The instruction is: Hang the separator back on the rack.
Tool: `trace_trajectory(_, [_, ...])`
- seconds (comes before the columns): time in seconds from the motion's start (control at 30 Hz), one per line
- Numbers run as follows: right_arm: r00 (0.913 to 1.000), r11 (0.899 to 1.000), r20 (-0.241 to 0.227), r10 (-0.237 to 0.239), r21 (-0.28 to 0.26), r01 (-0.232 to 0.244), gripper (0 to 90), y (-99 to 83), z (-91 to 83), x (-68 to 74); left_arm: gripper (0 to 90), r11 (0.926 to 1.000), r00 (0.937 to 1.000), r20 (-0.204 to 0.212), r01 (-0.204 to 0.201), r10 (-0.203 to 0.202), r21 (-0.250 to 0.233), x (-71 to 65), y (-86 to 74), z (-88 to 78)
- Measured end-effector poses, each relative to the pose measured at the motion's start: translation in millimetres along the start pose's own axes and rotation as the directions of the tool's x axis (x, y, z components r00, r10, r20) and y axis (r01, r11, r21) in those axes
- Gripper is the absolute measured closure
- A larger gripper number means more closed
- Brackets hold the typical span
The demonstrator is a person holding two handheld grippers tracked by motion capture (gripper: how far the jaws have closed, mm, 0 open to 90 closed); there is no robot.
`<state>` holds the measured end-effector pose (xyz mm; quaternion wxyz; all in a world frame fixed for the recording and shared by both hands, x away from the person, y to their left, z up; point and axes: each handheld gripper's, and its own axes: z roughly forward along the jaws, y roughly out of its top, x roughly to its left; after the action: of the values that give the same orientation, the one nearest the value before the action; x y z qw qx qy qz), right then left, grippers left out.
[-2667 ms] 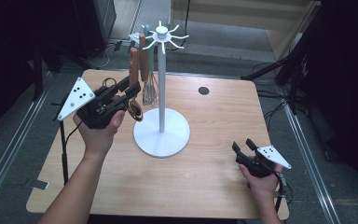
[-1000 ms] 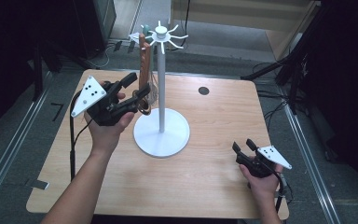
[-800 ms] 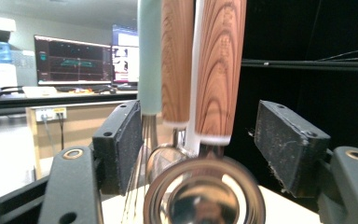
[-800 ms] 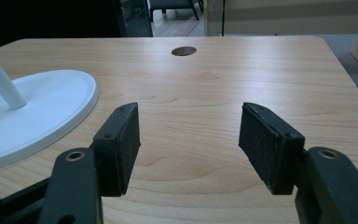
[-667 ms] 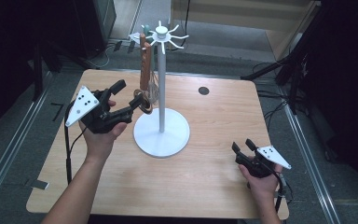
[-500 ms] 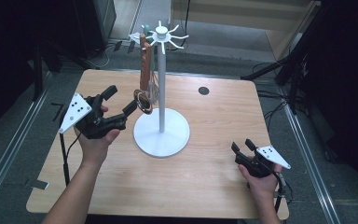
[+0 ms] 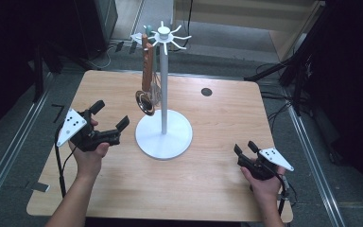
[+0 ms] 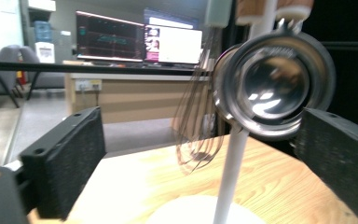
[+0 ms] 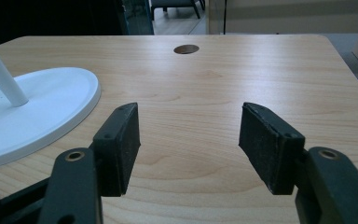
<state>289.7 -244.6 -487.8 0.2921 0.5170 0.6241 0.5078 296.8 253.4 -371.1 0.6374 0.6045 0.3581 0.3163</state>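
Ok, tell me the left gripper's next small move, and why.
Probably draw the left gripper back toward the table edge: its jaws have just been opening and stand wide with nothing between them, while the ladle hangs on the white stand.

Probably a lab or office, lit monitors [image 8: 140, 44] on a desk [image 8: 135, 95], cables on the floor [image 7: 274, 101]
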Motion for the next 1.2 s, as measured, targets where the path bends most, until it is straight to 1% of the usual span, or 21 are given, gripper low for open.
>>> trace_trajectory(0.03, [1.0000, 1.000, 0.000, 0.000, 0.000, 0.000, 39.3, 0.0, 0.0, 0.0, 0.0, 1.0000, 1.0000, 0.000, 0.000, 0.000, 0.000, 0.0, 0.0, 0.0])
trace_trajectory(0.07, [1.0000, 1.000, 0.001, -0.001, 0.002, 0.001, 39.3, -0.1, 0.1, -0.1, 0.0, 0.9999, 0.9994, -0.034, -0.006, 0.006, 0.011, 2.0, -4.6, -2.1])
trace_trajectory(0.1, [1.0000, 1.000, 0.001, -0.001, 0.002, 0.001, 39.4, -0.1, 0.2, -0.1, 0.0, 0.9997, 0.9991, -0.040, -0.009, 0.010, 0.022, 2.9, -6.8, -2.8])
trace_trajectory(0.17, [1.0000, 1.000, 0.001, -0.001, 0.001, 0.001, 39.3, -0.1, 0.2, 0.0, 0.0, 0.9996, 0.9988, -0.046, -0.013, 0.015, 0.026, 3.5, -9.1, -3.8])
trace_trajectory(0.2, [1.0000, 1.000, 0.001, -0.001, 0.002, 0.001, 39.3, -0.1, 0.2, 0.0, 0.0, 0.9993, 0.9987, -0.047, -0.019, 0.020, 0.034, 5.7, -13.6, -6.4])
trace_trajectory(0.3, [1.0000, 1.000, 0.004, -0.002, 0.001, 0.002, 39.3, -0.2, 0.6, -0.1, 0.0, 0.9993, 0.9982, -0.060, -0.007, 0.009, 0.035, 9.9, -20.7, -10.7])
trace_trajectory(0.33, [1.0000, 1.000, 0.004, -0.002, 0.001, 0.002, 39.3, -0.2, 0.6, -0.1, 0.0, 0.9993, 0.9982, -0.060, -0.007, 0.009, 0.035, 9.9, -20.7, -10.7])
trace_trajectory(0.43, [1.0000, 1.000, 0.001, -0.003, 0.003, 0.003, 39.3, -0.4, 0.8, 0.4, 0.0, 0.9990, 0.9958, -0.092, 0.008, -0.004, 0.044, 17.2, -29.2, -16.5])
trace_trajectory(0.5, [1.0000, 1.000, 0.001, -0.003, 0.004, 0.003, 39.3, -0.4, 0.8, 0.4, 0.0, 0.9989, 0.9955, -0.095, 0.009, -0.004, 0.047, 19.8, -31.8, -18.5])
trace_trajectory(0.57, [1.0000, 1.000, 0.001, -0.002, 0.003, 0.002, 39.2, -0.5, 1.1, 0.3, 0.0, 0.9985, 0.9935, -0.114, 0.017, -0.011, 0.053, 25.3, -37.5, -22.9])
trace_trajectory(0.63, [1.0000, 1.000, 0.001, 0.000, 0.002, 0.000, 39.2, -0.5, 1.2, 0.3, 0.0, 0.9983, 0.9929, -0.118, 0.017, -0.011, 0.056, 27.6, -39.5, -24.6])
trace_trajectory(0.67, [1.0000, 1.000, -0.001, 0.001, 0.003, -0.001, 38.5, -0.5, 1.1, 0.1, 0.0, 0.9980, 0.9901, -0.140, 0.016, -0.008, 0.061, 31.6, -43.2, -28.2])
trace_trajectory(0.7, [1.0000, 1.000, -0.001, 0.001, 0.003, -0.001, 38.5, -0.5, 1.1, 0.1, 0.0, 0.9980, 0.9901, -0.140, 0.016, -0.008, 0.061, 31.6, -43.2, -28.2])
trace_trajectory(0.73, [1.0000, 1.000, -0.001, 0.003, 0.002, -0.003, 37.5, -0.3, 0.8, 0.0, 0.0, 0.9978, 0.9886, -0.149, 0.027, -0.018, 0.060, 35.6, -46.2, -31.2])
trace_trajectory(0.77, [1.0000, 1.000, 0.000, 0.004, 0.002, -0.004, 37.3, -0.3, 0.9, 0.0, 0.0, 0.9978, 0.9886, -0.149, 0.027, -0.018, 0.060, 35.6, -46.2, -31.2])
trace_trajectory(0.8, [1.0000, 1.000, -0.001, 0.006, 0.000, -0.006, 36.0, -0.3, 1.0, 0.1, 0.0, 0.9973, 0.9869, -0.161, 0.027, -0.016, 0.069, 38.6, -48.9, -33.2])
trace_trajectory(0.83, [1.0000, 1.000, -0.001, 0.006, 0.000, -0.006, 36.0, -0.3, 1.0, 0.1, 0.0, 0.9973, 0.9869, -0.161, 0.027, -0.016, 0.069, 38.6, -48.9, -33.2])
trace_trajectory(0.9, [1.0000, 1.000, 0.004, 0.003, -0.007, -0.003, 32.3, 0.1, 0.6, 0.9, 0.0, 0.9963, 0.9876, -0.157, 0.021, -0.008, 0.083, 40.9, -52.1, -34.7])
trace_trajectory(0.93, [1.0000, 1.000, 0.002, 0.001, -0.010, -0.001, 30.9, 0.2, 0.5, 0.7, 0.0, 0.9955, 0.9861, -0.166, 0.022, -0.006, 0.092, 43.0, -55.2, -35.8])
trace_trajectory(1.1, [1.0000, 1.000, 0.000, -0.005, -0.014, 0.005, 25.0, 0.5, 0.6, 2.1, 0.0, 0.9954, 0.9841, -0.178, 0.019, -0.002, 0.094, 47.0, -60.5, -37.6])
trace_trajectory(1.2, [1.0000, 1.000, 0.000, -0.009, -0.013, 0.009, 23.4, 0.4, 0.3, 2.9, 0.0, 0.9947, 0.9795, -0.200, -0.002, 0.023, 0.102, 48.7, -66.4, -38.6])
